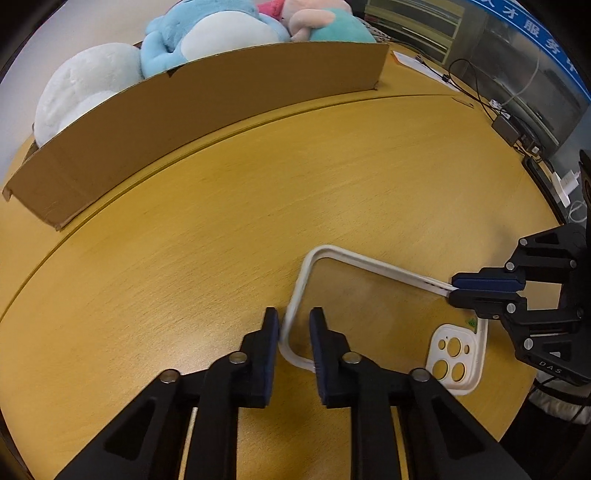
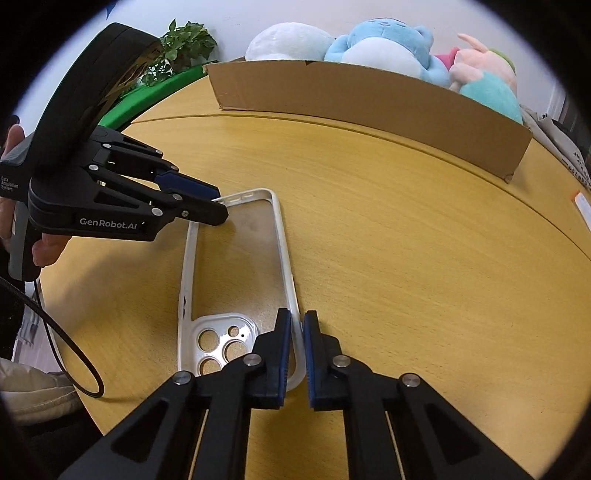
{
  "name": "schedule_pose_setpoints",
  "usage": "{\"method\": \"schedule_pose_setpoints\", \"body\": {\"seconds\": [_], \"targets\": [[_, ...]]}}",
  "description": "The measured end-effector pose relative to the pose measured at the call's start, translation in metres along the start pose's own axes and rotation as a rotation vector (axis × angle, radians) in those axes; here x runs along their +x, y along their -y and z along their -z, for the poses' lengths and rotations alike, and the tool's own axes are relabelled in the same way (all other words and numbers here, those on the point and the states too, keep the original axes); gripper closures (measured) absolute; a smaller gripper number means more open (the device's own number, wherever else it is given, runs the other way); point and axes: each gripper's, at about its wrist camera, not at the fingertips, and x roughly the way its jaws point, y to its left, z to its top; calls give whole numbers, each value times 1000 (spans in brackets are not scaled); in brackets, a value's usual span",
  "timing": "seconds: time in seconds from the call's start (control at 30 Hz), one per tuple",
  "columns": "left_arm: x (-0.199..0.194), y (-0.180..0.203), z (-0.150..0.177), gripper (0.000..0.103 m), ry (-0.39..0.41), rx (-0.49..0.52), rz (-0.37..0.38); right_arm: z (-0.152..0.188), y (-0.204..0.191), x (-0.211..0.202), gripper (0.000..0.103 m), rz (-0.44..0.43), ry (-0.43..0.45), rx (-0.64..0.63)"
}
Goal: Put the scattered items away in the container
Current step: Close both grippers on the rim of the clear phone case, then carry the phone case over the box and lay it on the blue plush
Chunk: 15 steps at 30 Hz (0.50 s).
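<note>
On the yellow wooden table, just ahead of both grippers, a clear phone case with a white rim lies flat, camera cut-outs at the end nearest the right gripper. Left gripper: jaws straddle the case's short rim at the end away from the cut-outs; in its own view a gap shows between the right pad and the rim, left pad looks against it. From the right wrist view the same gripper looks closed down on that rim, tips close together. Calling it clenched on the case rim, thin edge only. Right gripper: jaws pinched on the long white rim beside the cut-out block, pads nearly touching with the rim between. The left wrist view shows it the same, blue pads together on the rim. Case still touches the table, not lifted as far as can be told.

Beyond the grippers, well apart from the case, a cardboard box sits on the far table section past a seam. Plush toys fill it: white one, blue one, pink and teal one. A hand holds the left gripper's handle, cable trailing off it. Green plant behind the left gripper. Cables and a small adapter lie at the table edge, beyond the right gripper.
</note>
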Motion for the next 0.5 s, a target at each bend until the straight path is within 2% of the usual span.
{"method": "schedule_pose_setpoints", "body": {"seconds": [0.2, 0.37, 0.5], "targets": [[-22, -10, -10, 96, 58, -29, 7, -11, 13, -14, 96, -4, 47, 18], [-47, -22, -38, 96, 132, -31, -20, -44, 23, -29, 96, 18, 111, -17], [-70, -38, -74, 97, 193, -13, -43, -86, 33, -41, 95, 29, 178, -63]]}}
